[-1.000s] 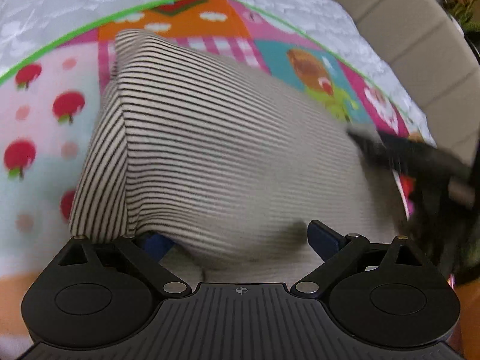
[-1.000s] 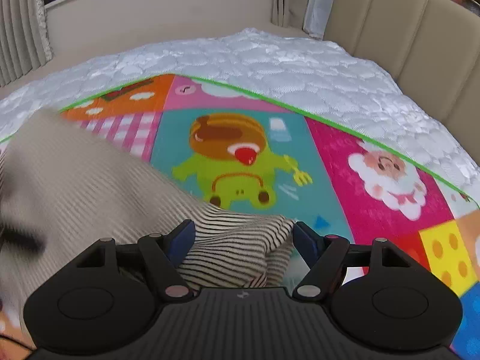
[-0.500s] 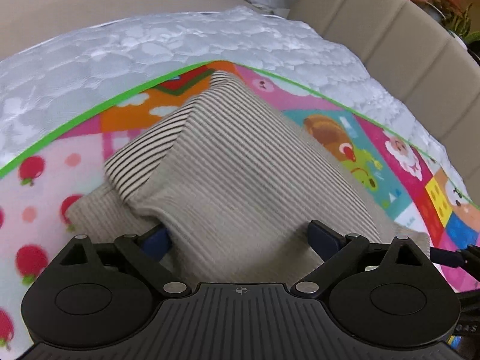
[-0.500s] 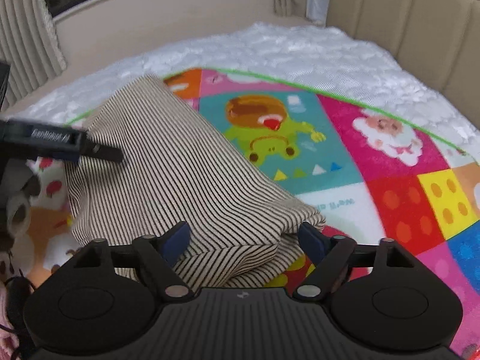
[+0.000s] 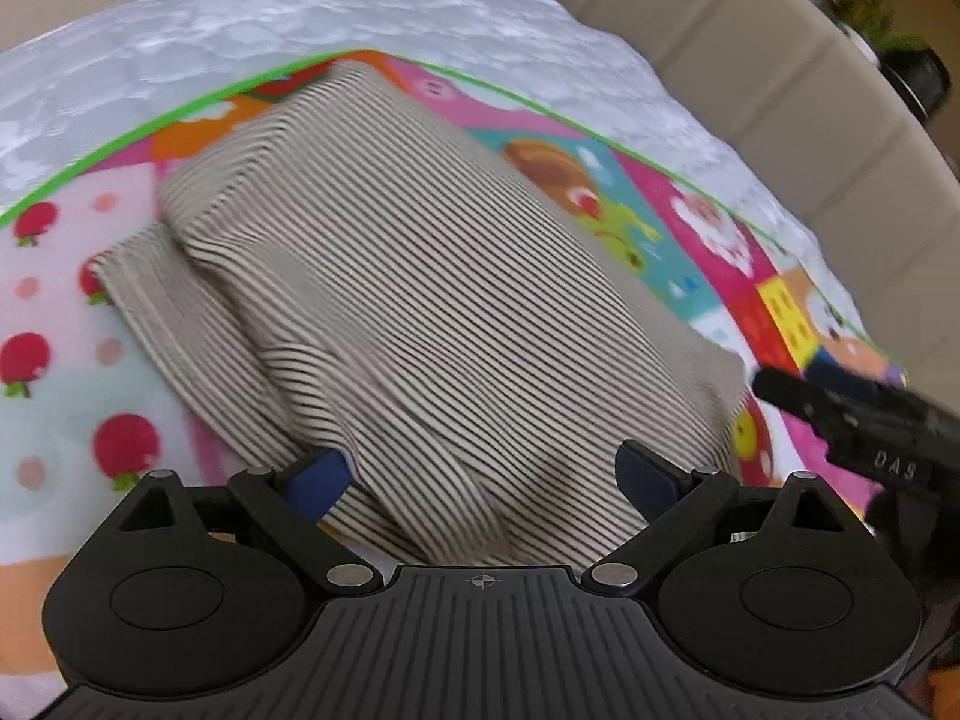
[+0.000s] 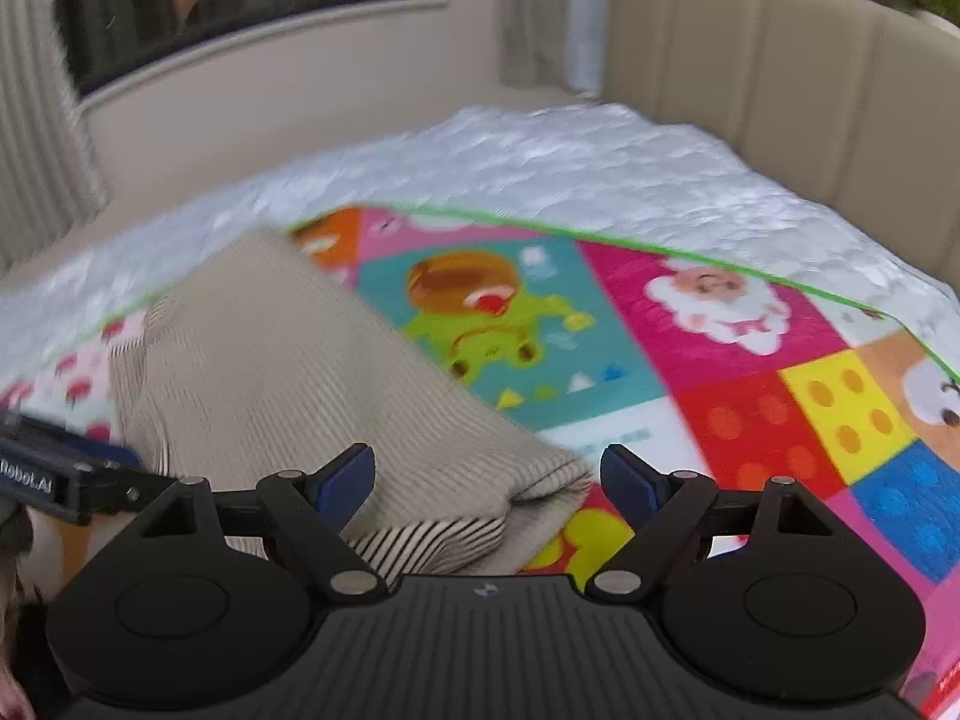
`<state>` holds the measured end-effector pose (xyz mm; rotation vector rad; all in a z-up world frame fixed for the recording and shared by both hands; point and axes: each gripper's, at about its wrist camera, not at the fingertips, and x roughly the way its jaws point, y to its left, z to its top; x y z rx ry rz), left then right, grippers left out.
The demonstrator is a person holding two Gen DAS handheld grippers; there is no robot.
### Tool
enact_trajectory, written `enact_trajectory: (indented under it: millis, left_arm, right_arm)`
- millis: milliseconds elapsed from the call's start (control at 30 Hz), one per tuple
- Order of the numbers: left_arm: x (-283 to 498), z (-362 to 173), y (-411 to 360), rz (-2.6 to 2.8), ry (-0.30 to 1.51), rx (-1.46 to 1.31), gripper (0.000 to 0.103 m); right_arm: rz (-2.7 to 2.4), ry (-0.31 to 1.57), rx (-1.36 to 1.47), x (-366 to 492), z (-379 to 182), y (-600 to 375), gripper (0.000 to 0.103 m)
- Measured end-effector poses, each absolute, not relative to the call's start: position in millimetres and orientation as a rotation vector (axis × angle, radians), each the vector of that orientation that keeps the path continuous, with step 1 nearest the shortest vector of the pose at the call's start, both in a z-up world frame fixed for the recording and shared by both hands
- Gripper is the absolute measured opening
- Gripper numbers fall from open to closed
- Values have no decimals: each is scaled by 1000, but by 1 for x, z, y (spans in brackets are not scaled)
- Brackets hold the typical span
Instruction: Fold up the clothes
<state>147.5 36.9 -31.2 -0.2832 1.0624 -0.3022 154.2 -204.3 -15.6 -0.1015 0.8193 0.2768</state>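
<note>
The striped cloth point(image 5: 420, 312) lies in a folded heap on the left half of the play mat point(image 6: 750, 408). The mat's right half is bare. The padded headboard point(image 6: 780, 90) stands along the bed's right edge.

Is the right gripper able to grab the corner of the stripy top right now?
Probably yes. The right gripper has its jaws open, and the near corner of the stripy top lies between the fingers on the play mat, with nothing covering it.

The striped garment point(image 5: 456, 312) hides the play mat point(image 5: 54, 312) beneath it. Its near edge disappears behind the left gripper point(image 5: 480, 474). Motion blur smears its stripes in the right wrist view.
</note>
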Motion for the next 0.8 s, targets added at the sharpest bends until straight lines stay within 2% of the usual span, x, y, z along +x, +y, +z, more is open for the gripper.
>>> enact_trajectory:
  millis: [100,167,500,700,800]
  left_arm:
    - [145,-34,31,-304,1073,-247,98]
    - [146,-36,32,-300,1083,-258,98]
    - [147,-42,32,-299,1108,-265,99]
    - [143,-42,35,-293,1109,-263,99]
    - [144,-45,36,-283,1111,-259,99]
  right_arm:
    - [260,891,-181,160,-35,-196,87]
    - [243,902,-193,164,-41,-198,93]
    - [106,787,-239,164,-30,-210,93]
    - [112,767,35,173,-14,-251,87]
    - [105,799,-14,179,-27,-244,74]
